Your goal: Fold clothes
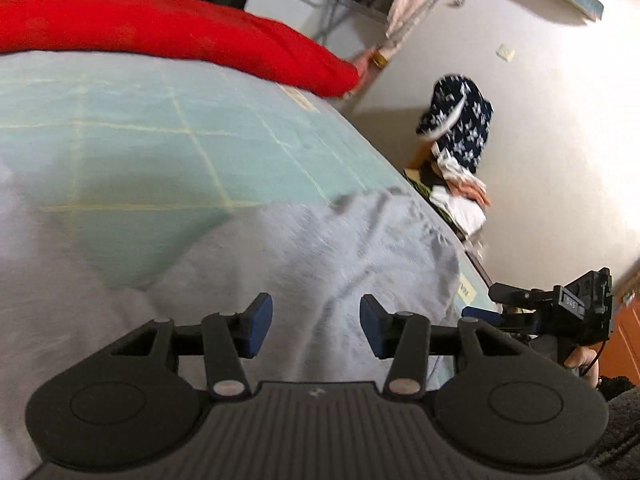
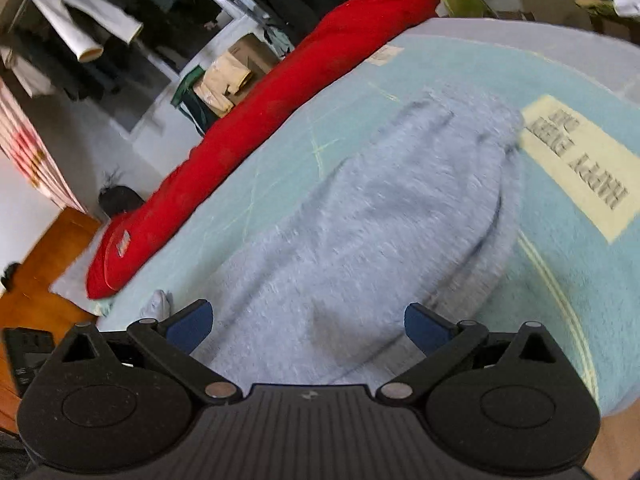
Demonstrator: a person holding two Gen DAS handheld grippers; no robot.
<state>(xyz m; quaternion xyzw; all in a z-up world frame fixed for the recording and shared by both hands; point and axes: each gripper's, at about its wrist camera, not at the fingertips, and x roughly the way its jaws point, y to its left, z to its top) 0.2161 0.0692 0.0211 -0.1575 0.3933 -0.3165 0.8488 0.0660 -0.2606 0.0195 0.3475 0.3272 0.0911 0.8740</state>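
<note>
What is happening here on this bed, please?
A person holding a two-finger gripper in each hand is folding a light grey fleece garment on a pale blue-green bed cover. The left gripper and the right gripper both stand open above the grey cloth and hold nothing. The garment lies partly folded, not yet tidy. A long red rolled blanket lies along the far edge of the bed.

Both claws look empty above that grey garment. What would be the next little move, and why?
Probably lower the left gripper and right gripper back to an edge of the grey garment and pinch it. Both stand open with nothing between the pads, and the garment lies loosely rumpled on the light blue mat, not yet a neat fold.
</note>
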